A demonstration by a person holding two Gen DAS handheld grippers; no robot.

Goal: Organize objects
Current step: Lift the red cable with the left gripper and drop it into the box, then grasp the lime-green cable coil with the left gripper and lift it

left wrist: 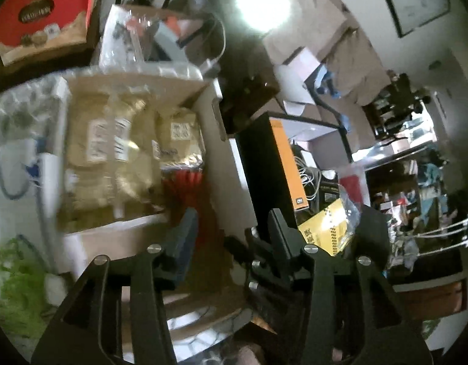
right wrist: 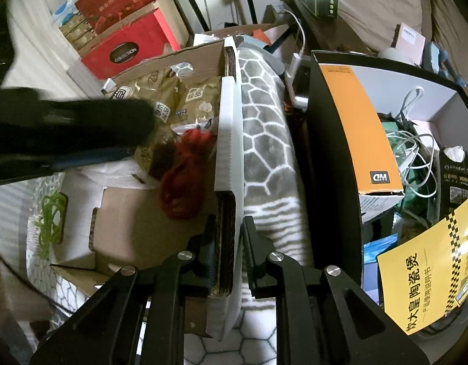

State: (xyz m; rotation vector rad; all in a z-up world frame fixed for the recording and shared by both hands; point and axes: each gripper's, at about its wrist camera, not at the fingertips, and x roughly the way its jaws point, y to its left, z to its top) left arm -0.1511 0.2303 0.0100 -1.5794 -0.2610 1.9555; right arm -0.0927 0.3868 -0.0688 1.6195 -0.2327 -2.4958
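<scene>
Right wrist view: right tool (right wrist: 228, 261) is clamped on the near wall of the cardboard box (right wrist: 225, 243), both fingers pinching the board plus the white foam strip (right wrist: 228, 140) that lines that edge. Likely reason: steady or drag the box while the other hand works inside. Box holds gold snack bags (right wrist: 161, 97) at the far end and a red mesh bag (right wrist: 185, 176) loose in the middle, just inside the gripped wall. The box sits on a grey patterned blanket (right wrist: 264, 140), so probably a bed, not a desk. The black bin (right wrist: 331, 152) just right of it holds cables, an orange box (right wrist: 361, 127) and a yellow manual (right wrist: 428, 273). The left tool (right wrist: 82, 133) reaches in over the snack bags. Left wrist view is blurred; left tool (left wrist: 231, 237) has jaws wide, nothing between them, aimed around the red mesh bag (left wrist: 191, 188), so I'd guess that is the pick target.
</scene>
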